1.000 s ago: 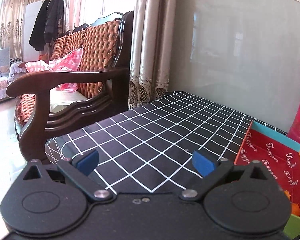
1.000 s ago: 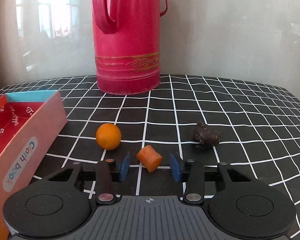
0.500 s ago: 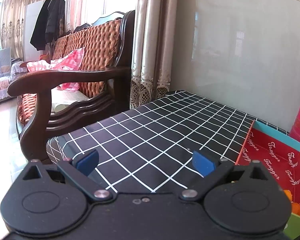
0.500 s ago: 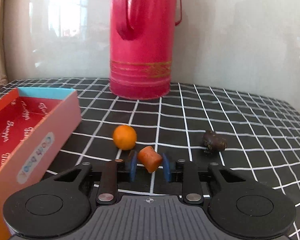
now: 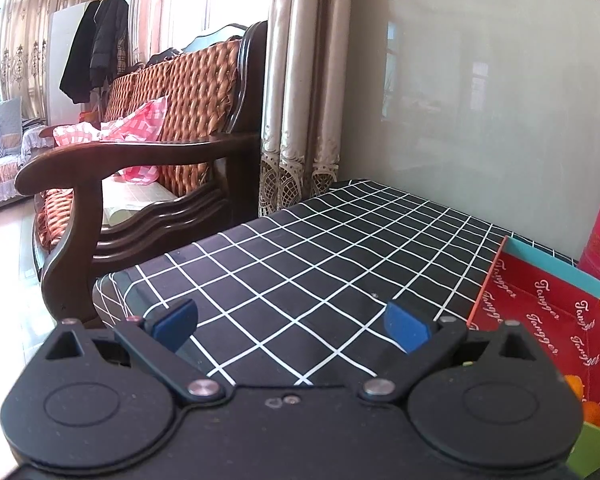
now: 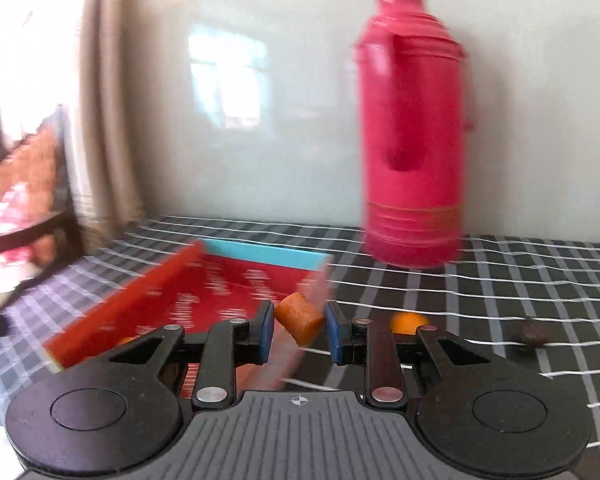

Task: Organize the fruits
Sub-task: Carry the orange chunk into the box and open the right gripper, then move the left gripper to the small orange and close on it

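In the blurred right wrist view my right gripper (image 6: 299, 326) is shut on an orange carrot-like chunk (image 6: 299, 317), held above the table by the near right wall of the red box (image 6: 220, 292). A round orange (image 6: 408, 322) and a dark wrinkled fruit (image 6: 533, 333) lie on the checked cloth behind the right finger. In the left wrist view my left gripper (image 5: 290, 322) stands open over the cloth with nothing between its blue pads. The red box (image 5: 540, 312) lies to its right, with orange fruit (image 5: 588, 404) showing in its near corner.
A tall pink thermos (image 6: 414, 132) stands at the back by the wall. The table with the black-and-white checked cloth (image 5: 320, 264) ends at its left edge beside a wooden sofa (image 5: 148, 152) and curtains (image 5: 304, 92).
My right gripper closed on the orange chunk, lifted it off the cloth and swung left toward the red box. The left gripper has stayed put and open.
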Demonstrator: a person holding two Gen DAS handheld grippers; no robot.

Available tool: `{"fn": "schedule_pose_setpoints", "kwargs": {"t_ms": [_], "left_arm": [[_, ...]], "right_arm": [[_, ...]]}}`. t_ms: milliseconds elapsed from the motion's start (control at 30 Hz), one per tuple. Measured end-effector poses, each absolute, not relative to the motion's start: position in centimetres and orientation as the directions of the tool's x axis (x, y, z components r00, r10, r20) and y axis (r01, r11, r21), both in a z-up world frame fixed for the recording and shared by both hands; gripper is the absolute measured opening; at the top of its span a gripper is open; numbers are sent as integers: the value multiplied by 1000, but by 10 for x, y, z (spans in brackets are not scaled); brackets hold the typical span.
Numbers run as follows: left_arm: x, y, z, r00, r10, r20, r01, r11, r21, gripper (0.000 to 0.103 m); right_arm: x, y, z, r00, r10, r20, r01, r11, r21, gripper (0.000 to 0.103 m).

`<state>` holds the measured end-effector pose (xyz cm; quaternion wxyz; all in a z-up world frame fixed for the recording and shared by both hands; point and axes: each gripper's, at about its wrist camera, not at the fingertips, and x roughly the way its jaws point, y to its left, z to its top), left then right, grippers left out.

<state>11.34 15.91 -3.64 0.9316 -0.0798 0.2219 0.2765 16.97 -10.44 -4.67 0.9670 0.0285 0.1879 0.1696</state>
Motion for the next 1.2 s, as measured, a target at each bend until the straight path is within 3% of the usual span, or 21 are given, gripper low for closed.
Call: {"fn": "schedule_pose_setpoints", "kwargs": {"t_ms": [233,300,333,367,433,533,733,1000,1200], "left_arm": [[113,159,-38,747,478,-461,-548,836,-21,94],[113,159,-38,747,479,-461,-549,836,-21,94],[113,160,-38,747,478,-462,-549,836,-22,94],[113,159,-38,747,478,-462,-549,835,-23,94],[113,160,-38,747,478,-462,-549,836,-23,94],[113,159,-37,748,477,-461,-548,836,-24,94],[116,151,-35,758,466,-456,-532,846,-19,94],[125,109,-29,817,396,-419,-436,900,2,94],[137,54,-26,885,275,-377,-292,956,13,94]], "right_arm": [[168,-76,-58,830,395,-394,-395,915,83,28],[166,-74,-59,834,384,-397,-386,919,78,33],[167,-75,-61,837,377,-398,-377,923,80,50],[166,-77,-60,845,367,-389,-362,928,89,72],[163,-84,-56,872,341,-351,-328,940,100,82],[160,-95,-51,896,292,-334,-278,956,92,84],[160,-122,-49,939,118,-322,-103,993,64,99],[159,-163,-55,931,-181,-316,187,982,-11,103],[148,-205,-60,880,-370,-297,374,926,-47,103]]}}
